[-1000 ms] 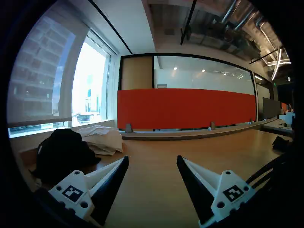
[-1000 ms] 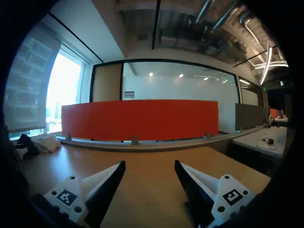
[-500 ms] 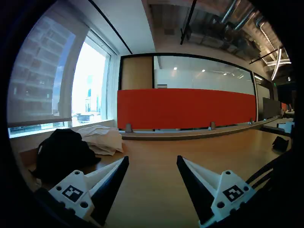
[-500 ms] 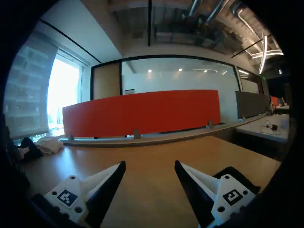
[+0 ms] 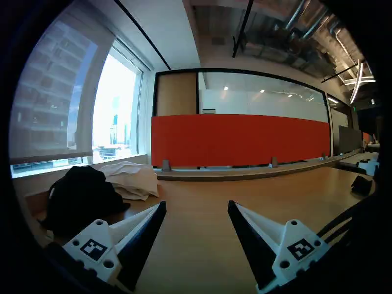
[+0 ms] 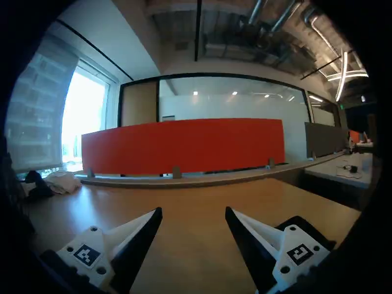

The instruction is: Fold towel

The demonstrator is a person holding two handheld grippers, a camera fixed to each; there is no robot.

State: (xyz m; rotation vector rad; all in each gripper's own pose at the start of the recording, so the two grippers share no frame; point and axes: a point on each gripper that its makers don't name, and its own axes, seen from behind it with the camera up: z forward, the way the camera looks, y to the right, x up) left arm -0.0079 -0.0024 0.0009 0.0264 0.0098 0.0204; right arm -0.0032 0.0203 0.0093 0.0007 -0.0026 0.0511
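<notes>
A crumpled white towel (image 5: 131, 179) lies at the far left of the wooden table (image 5: 206, 235), partly behind a black bundle of cloth (image 5: 81, 198). My left gripper (image 5: 196, 208) is open low over the bare tabletop, to the right of the pile and well short of it. In the right gripper view the white towel (image 6: 62, 182) and the black cloth (image 6: 35, 185) sit small at the far left edge. My right gripper (image 6: 192, 214) is open above the table (image 6: 196, 245), with nothing between its fingers.
A red divider panel (image 5: 240, 139) runs along the table's far edge, with a glass wall behind it. A large window (image 5: 105, 115) is on the left. A small black object (image 5: 361, 185) lies on the table at the right. Another desk (image 6: 343, 171) stands at the far right.
The left gripper view is nearly unchanged. The right gripper's view has shifted slightly: it tilted up and then eased back, and a dark shape now shows behind its right finger.
</notes>
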